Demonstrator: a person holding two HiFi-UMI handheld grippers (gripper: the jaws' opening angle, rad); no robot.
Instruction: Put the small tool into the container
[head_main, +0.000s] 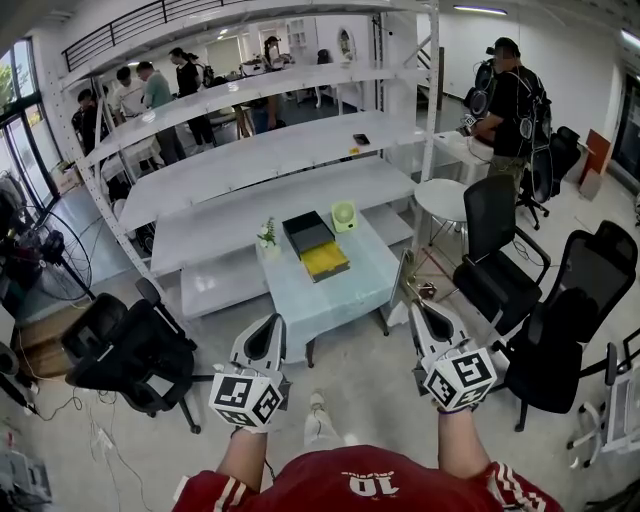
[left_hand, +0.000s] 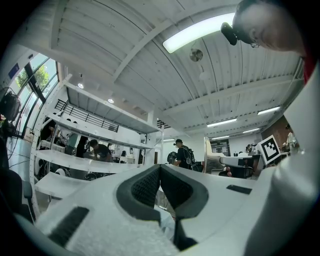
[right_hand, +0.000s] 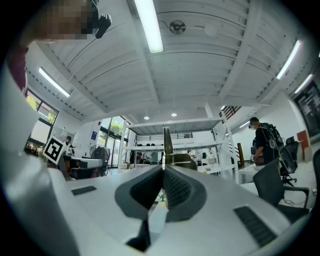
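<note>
Head view: both claws are held up over the floor, well short of the tabletop (head_main: 335, 295). The left claw (head_main: 272, 326) is pressed together. The right claw (head_main: 414, 306) pinches a brass-coloured tool (head_main: 408, 286) that sticks out past its tips. On the tabletop lies the container (head_main: 308, 233), black at the far end and yellow at the near end, with a plant (head_main: 267, 235) to its left and a green fan (head_main: 344, 216) behind it. 1 black chair (head_main: 130, 350) stands left of the tabletop and 2 more (head_main: 497, 262) to the right. White shelving (head_main: 250, 170) runs behind.

Left gripper view: the left claw (left_hand: 160, 168) points upward, its pads closed on each other with nothing between them. Beyond are shelving (left_hand: 75, 162) and a standing person (left_hand: 182, 155).

Right gripper view: the right claw (right_hand: 163, 171) is clamped on the tool (right_hand: 167, 145), whose thin blade rises upright from the pads. A chair (right_hand: 280, 192) sits to the right.
</note>
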